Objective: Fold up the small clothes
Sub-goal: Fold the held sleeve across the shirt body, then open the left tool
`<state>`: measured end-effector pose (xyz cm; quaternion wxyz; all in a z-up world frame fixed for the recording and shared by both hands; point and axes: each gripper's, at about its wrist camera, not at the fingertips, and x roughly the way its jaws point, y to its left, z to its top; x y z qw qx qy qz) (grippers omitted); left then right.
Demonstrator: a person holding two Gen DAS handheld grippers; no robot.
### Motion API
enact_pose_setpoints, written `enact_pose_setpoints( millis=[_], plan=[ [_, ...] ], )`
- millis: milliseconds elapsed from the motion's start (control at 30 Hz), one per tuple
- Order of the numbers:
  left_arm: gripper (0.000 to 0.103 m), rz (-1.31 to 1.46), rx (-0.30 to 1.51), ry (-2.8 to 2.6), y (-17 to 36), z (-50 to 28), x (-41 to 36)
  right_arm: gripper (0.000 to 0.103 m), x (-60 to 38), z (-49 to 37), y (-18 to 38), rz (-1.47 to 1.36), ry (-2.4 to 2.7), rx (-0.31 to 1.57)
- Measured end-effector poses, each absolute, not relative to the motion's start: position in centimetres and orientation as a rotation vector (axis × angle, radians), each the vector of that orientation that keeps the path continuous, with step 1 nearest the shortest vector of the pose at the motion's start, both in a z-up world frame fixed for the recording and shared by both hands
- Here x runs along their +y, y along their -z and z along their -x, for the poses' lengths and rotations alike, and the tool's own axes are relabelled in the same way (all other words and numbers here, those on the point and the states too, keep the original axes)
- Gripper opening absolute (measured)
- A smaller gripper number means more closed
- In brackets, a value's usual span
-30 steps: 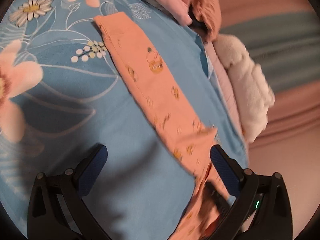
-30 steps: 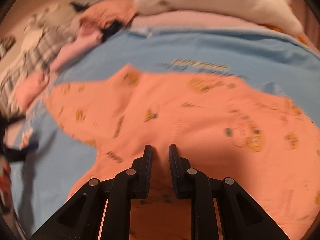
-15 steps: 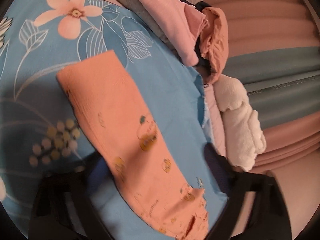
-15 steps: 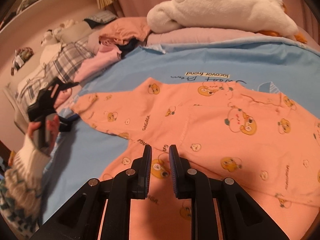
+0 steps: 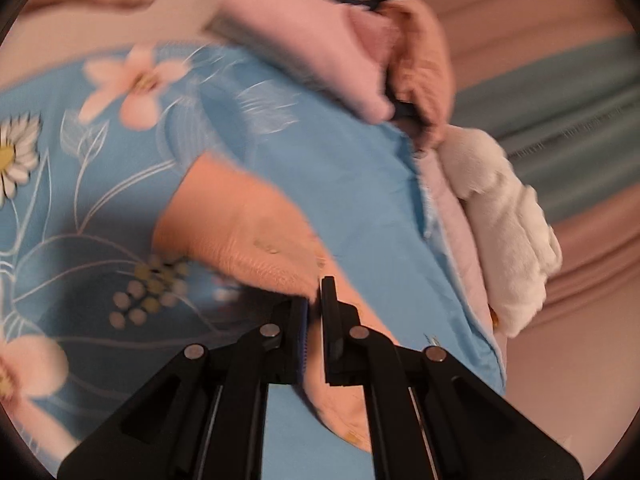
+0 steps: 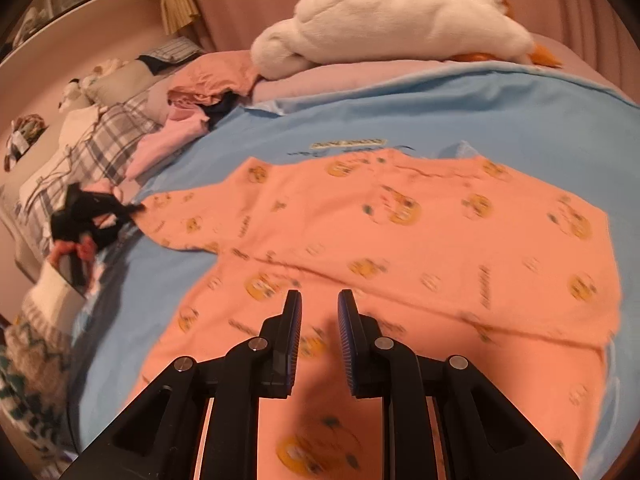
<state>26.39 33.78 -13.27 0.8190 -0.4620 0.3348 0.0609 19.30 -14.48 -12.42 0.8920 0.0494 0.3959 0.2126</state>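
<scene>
blue floral bedsheet (image 5: 352,184), left gripper (image 5: 316,300) pinching orange garment (image 6: 400,248) sleeve, right gripper (image 6: 319,300) slightly parted, print illegible

Warm, dim indoor light w/ pinkish-orange cast in both views. Left wrist view: heavy motion blur, esp. the floral blue sheet (image 5: 100,208) and pink folded stack (image 5: 304,48) above it; dark shadow pools on sheet just beside the left gripper (image 5: 316,308). Right wrist view: sharper; orange garment (image 6: 400,248) prints smeared. Soft shadow on garment under the right gripper (image 6: 319,312). Fisheye bending and black vignette at corners of both.
</scene>
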Motion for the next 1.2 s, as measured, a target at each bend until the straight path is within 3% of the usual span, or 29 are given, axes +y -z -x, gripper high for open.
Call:
enact_pose_setpoints(
  millis=[167,400,667,833,900,967,1033,1100,1200],
  plan=[
    [0.002,0.847,0.657,-0.033,7.6,-26.1,28.8,0.020,-17.3,-18.1,12.5,-0.151,-0.365,0.837],
    [0.002,0.573,0.641,0.194,1.4,-26.4,14.9,0.020,-20.6,-15.5,11.1,-0.207,-0.345,0.778],
    [0.004,0.306,0.802,0.438,4.3,-25.9,-4.6,0.021,-25.4,-13.9,12.0,-0.303,-0.269,0.778],
    [0.020,0.049,0.968,0.447,11.3,-25.4,-12.6,0.022,-28.1,-13.7,13.5,-0.365,-0.211,0.815],
    [0.036,-0.005,1.042,0.447,14.0,-25.2,-13.2,0.025,-28.5,-13.7,13.4,-0.364,-0.204,0.813],
    [0.037,-0.002,1.053,0.456,14.8,-24.7,-12.5,0.026,-28.4,-13.6,13.2,-0.352,-0.205,0.804],
    [0.045,0.029,1.048,0.487,14.7,-23.6,-10.6,0.027,-27.9,-13.8,12.9,-0.335,-0.218,0.793],
    [0.064,0.045,1.021,0.491,14.2,-22.1,-8.5,0.027,-27.2,-14.1,12.5,-0.312,-0.241,0.781],
    [0.067,0.072,0.978,0.428,13.2,-19.6,-4.5,0.027,-25.2,-14.5,12.0,-0.244,-0.304,0.757]
  ],
)
